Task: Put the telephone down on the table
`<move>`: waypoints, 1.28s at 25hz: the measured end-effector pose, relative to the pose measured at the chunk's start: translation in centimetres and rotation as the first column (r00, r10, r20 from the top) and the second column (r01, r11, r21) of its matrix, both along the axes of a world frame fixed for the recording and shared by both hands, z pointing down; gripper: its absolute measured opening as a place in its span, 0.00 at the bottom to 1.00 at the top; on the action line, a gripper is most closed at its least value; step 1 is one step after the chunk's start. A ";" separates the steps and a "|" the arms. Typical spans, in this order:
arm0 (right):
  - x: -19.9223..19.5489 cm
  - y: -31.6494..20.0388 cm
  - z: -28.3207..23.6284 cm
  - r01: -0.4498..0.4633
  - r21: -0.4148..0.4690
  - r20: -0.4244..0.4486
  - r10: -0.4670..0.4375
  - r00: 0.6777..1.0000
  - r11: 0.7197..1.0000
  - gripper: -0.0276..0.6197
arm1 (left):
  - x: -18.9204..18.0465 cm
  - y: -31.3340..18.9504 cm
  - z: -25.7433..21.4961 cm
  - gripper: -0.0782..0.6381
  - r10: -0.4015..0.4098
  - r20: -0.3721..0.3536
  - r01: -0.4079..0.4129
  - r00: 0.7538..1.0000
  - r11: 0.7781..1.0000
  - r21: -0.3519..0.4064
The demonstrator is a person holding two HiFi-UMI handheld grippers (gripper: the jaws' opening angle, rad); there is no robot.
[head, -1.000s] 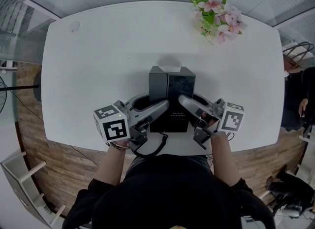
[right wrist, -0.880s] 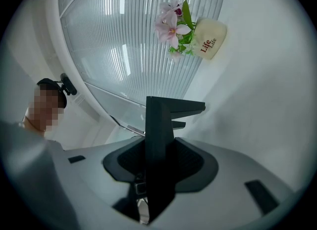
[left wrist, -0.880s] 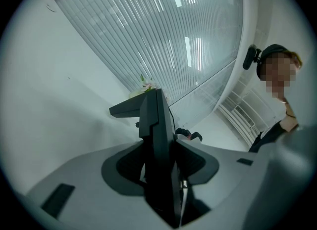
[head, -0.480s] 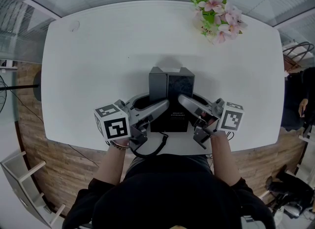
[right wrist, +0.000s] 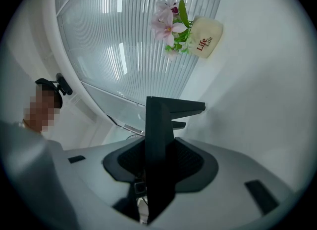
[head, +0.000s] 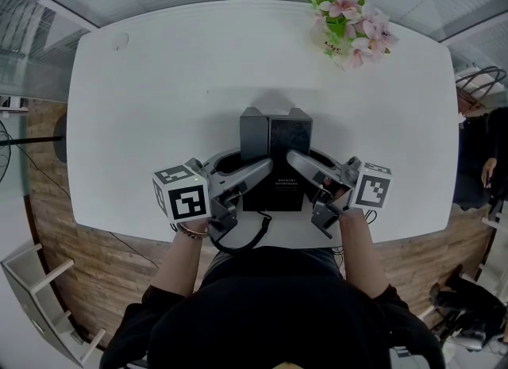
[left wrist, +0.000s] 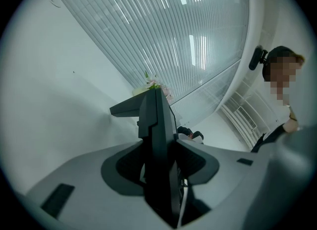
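Flanking the telephone (head: 277,171), left claw (left wrist: 159,161) and right claw (right wrist: 159,162) each pinch it

I count two in all: one left hand-held gripper (head: 266,171) and one right hand-held gripper (head: 294,159). I also see one black telephone (head: 290,133), one white worktop (head: 159,105), one bunch of pink flowers (head: 349,22) and one black cord (head: 246,238).

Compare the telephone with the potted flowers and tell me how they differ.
The telephone is black and boxy; the potted flowers are pink and green. The telephone lies by the table's near edge, the potted flowers at its far right corner. The left gripper and right gripper clamp the telephone; the potted flowers stand free. Both are over the white table.
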State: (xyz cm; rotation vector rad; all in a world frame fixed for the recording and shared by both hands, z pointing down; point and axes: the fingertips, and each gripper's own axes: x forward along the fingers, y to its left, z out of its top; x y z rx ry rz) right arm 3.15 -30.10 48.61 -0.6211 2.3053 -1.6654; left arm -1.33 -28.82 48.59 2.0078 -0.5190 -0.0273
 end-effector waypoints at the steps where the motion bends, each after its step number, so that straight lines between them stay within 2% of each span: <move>1: 0.0 0.0 0.1 -0.001 -0.004 -0.002 0.001 1.000 1.000 0.32 | 0.0 0.0 0.1 0.39 0.001 0.001 -0.001 1.000 1.000 -0.007; 12: 0.0 0.1 0.7 -0.002 -0.044 -0.028 0.001 1.000 0.999 0.32 | 0.1 0.1 0.8 0.40 0.009 0.026 -0.007 1.000 0.999 -0.043; 19: -1.0 0.4 0.2 0.016 -0.074 0.010 -0.016 1.000 0.997 0.34 | 0.2 0.2 1.0 0.40 0.029 0.046 -0.027 0.999 0.998 -0.052; 32: -1.3 0.6 0.6 0.026 -0.090 -0.062 -0.032 0.998 0.996 0.35 | 0.5 0.5 1.5 0.42 0.054 0.116 -0.048 0.992 0.997 -0.053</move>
